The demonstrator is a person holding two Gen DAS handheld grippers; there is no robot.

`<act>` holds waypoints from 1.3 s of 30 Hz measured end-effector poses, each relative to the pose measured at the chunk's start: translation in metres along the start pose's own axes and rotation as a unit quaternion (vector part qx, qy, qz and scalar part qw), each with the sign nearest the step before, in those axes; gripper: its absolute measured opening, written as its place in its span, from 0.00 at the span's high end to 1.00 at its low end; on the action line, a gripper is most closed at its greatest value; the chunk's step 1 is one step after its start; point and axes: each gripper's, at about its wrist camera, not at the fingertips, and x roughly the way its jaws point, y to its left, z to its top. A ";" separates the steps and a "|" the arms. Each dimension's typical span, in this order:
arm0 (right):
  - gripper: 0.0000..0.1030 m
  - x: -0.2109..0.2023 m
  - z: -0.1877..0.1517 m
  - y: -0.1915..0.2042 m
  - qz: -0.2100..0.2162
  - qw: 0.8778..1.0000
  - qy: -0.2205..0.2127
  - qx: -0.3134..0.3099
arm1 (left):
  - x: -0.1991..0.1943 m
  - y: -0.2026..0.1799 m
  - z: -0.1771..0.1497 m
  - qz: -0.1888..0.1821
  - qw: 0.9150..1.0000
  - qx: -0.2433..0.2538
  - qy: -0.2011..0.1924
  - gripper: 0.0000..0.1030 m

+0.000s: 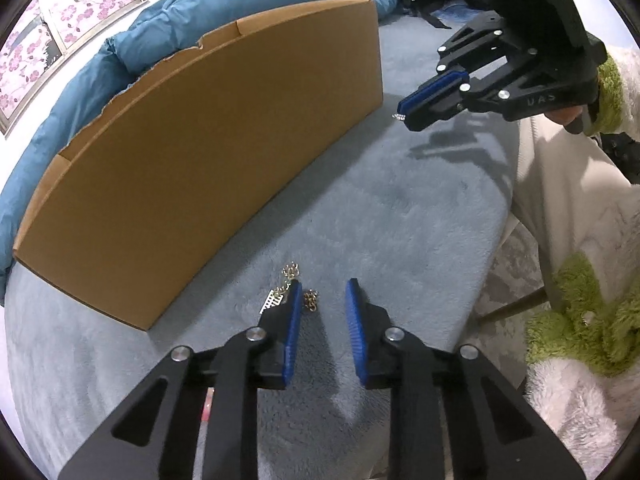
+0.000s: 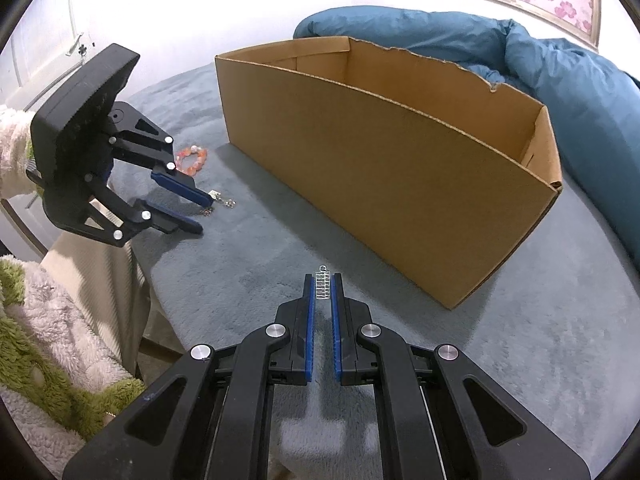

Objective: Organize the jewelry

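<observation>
A small silver ladder-shaped earring [image 2: 322,283] is pinched between the tips of the right gripper [image 2: 322,280], low in the middle of the right wrist view, its hook poking past the blue pads. In the left wrist view that same gripper [image 1: 408,114] hangs at upper right, tilted down over the grey plush cover [image 1: 400,216], the earring [image 1: 399,116] glinting at its tip.

The left gripper [image 1: 323,292] points steeply down at the bottom middle of its view, jaws parted and gripping nothing. A matching silver earring [image 1: 273,301] and a gold chain piece [image 1: 310,299] lie on the cover at its left finger's tip.

An orange bead bracelet [image 2: 192,160] lies at middle left in the right wrist view, behind the left gripper.

One open cardboard box [image 2: 400,168] stands on the cover, with one blue duvet [image 2: 560,80] behind it.

Raised letters on the right gripper's body read "UAS".
</observation>
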 end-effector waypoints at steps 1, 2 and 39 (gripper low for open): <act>0.95 0.001 0.000 0.000 0.002 1.000 0.001 0.000 | 0.001 0.000 0.000 0.000 1.000 0.000 0.000 0.80; 0.95 0.002 -0.001 0.000 0.002 1.000 0.002 0.000 | 0.002 0.001 0.000 0.000 1.000 0.000 0.001 0.80; 0.95 -0.072 0.082 -0.003 -0.079 0.981 -0.175 0.023 | -0.105 0.082 0.084 0.075 0.984 -0.050 -0.154 0.96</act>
